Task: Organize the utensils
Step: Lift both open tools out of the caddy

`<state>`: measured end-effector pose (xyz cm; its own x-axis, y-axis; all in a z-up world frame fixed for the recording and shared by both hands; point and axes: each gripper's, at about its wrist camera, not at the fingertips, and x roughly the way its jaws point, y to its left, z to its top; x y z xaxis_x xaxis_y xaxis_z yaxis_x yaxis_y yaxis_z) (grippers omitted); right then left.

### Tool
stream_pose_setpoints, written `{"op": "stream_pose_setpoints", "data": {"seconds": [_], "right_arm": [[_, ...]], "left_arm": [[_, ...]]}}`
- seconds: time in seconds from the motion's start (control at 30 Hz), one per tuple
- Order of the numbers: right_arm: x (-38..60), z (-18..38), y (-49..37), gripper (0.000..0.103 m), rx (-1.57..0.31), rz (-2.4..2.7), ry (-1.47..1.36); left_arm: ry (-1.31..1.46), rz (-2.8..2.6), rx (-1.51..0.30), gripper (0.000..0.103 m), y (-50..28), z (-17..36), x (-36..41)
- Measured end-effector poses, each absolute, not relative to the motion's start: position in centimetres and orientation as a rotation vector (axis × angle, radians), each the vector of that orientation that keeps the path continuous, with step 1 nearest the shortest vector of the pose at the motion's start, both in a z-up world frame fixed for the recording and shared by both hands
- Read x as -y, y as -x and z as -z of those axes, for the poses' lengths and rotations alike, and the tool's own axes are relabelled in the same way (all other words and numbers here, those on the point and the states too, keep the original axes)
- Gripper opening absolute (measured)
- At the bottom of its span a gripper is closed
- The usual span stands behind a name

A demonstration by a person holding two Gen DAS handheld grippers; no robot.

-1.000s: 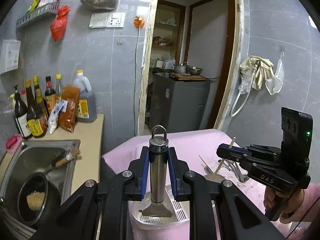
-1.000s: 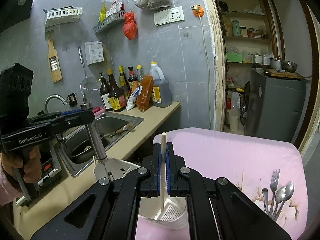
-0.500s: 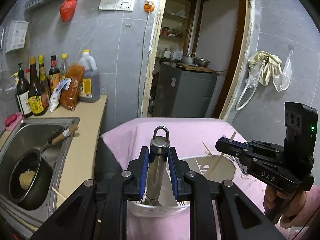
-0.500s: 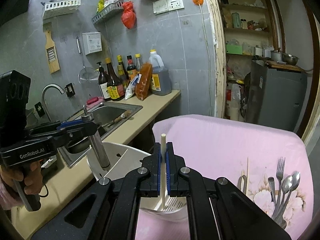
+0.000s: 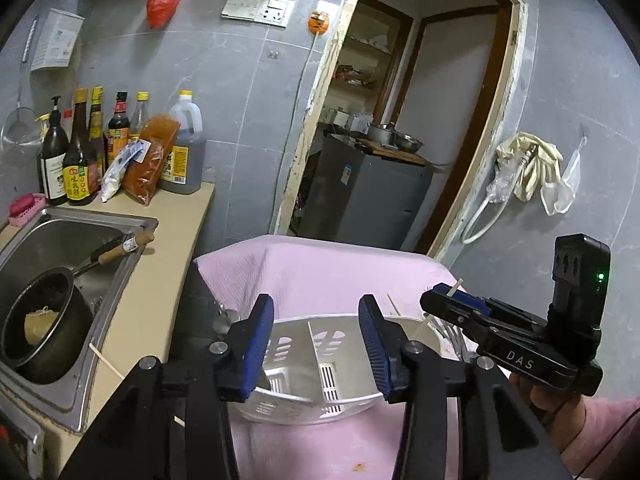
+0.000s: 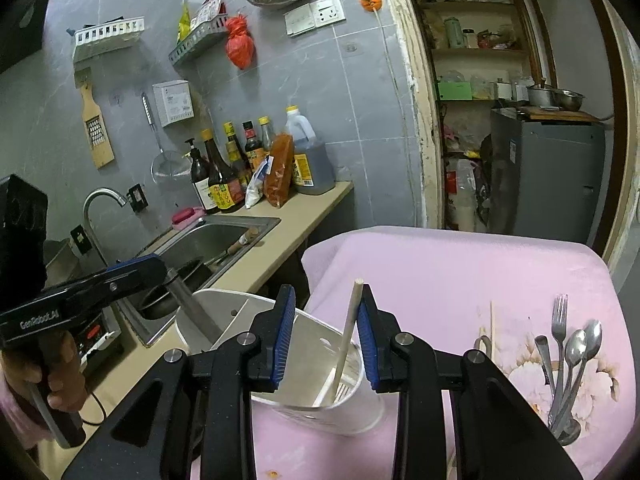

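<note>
while my left gripper hangs over the white utensil caddy on the pink cloth, its jaws have just been opening and now stand fairly wide with nothing between the blue pads in the left wrist view, only the caddy's slotted divider showing below. off to the right there's the right gripper in a hand, with a pale chopstick poking up past its tip. the sink with a black pot sits on the left.

right wrist view: the right gripper has also just been opening, jaws narrowly apart, and the chopstick leans loose between them, top near the right pad, foot down inside the caddy. the left gripper is at the left, and a steel-handled tool slants from by its tip into the caddy's far compartment. can't tell if the pads touch it. a fork and spoons lie on the cloth well to the right.
</note>
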<state>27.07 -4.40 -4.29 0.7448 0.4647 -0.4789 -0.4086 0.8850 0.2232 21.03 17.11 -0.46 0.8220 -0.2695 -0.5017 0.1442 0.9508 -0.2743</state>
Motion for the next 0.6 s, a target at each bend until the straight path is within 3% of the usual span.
{"op": "stream_pose_setpoints", "data": {"seconds": [0.2,0.33,0.6], "right_arm": [[5.4,4.2,-26.9,0.042,-0.542,-0.459,-0.130],[5.8,3.8,-26.2,0.048,-0.515,-0.455,-0.135],[7.5,2.0,-24.3,0.075,-0.423,-0.396,-0.141]], "left_arm": [[0.256,0.164,-0.540,0.052,-19.5,0.4,-17.1],[0.259,0.130,-0.519,0.065,-18.6,0.1,-16.9],[0.233,0.055,-0.461,0.091,-17.3,-0.8,-15.5]]}}
